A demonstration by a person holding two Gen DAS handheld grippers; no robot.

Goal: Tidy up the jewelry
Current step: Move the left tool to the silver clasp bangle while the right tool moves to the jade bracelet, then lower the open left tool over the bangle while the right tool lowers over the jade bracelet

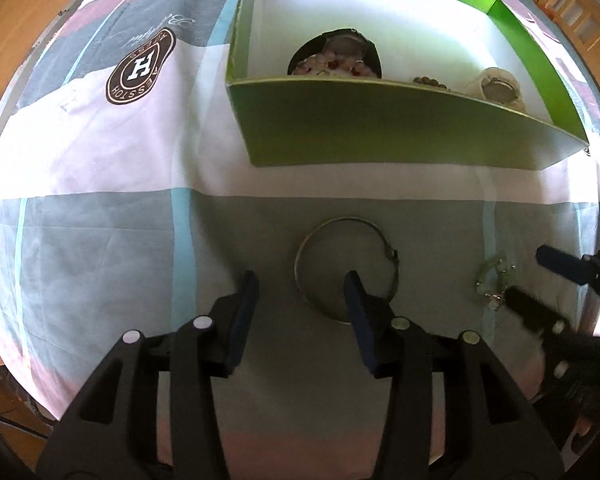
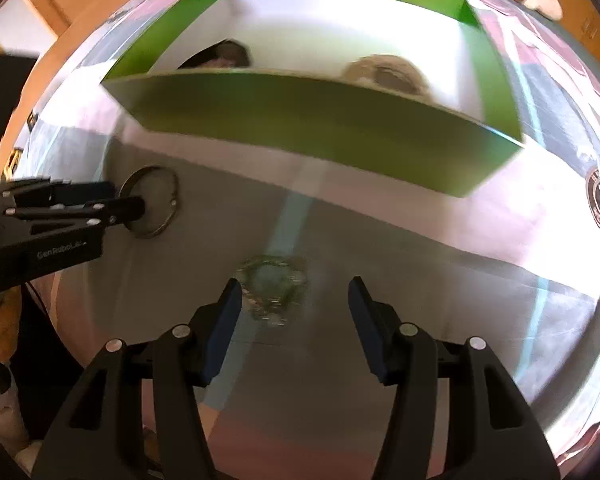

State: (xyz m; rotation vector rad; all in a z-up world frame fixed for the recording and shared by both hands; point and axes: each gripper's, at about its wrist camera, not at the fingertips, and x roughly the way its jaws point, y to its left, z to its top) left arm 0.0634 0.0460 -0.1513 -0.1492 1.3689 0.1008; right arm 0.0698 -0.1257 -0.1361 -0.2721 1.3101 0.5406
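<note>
A green box (image 1: 380, 128) with a white inside stands on a patchwork cloth (image 1: 100, 240) of grey, white, pink and pale blue panels, one of them carrying a dark round badge (image 1: 140, 66) with an H in it. Inside the box, seen over its near wall, lie a black round case (image 1: 334, 56) holding pinkish beads, a short string of brown beads (image 1: 430, 81) and a pale pouch-like item (image 1: 496, 84) towards the right corner. On the grey panel in front of the box rests a thin silver bangle (image 1: 346, 270), lying flat. The left gripper (image 1: 302, 292) hangs above it with its jaws spread wide; its right finger (image 1: 358, 300) stands inside the ring of the bangle while the other sits outside to the left, and neither is seen pressing the metal. To the right, near the pale blue stripe, lies a green beaded bracelet (image 2: 274, 288) (blurred in the right wrist view, clearer in the left one). The right gripper (image 2: 296, 300) is likewise spread open, its left finger (image 2: 226, 320) just beside the bracelet's edge and the other well apart to the right, so the bracelet lies between them, unpinched. Wooden furniture shows around the cloth's edges
</note>
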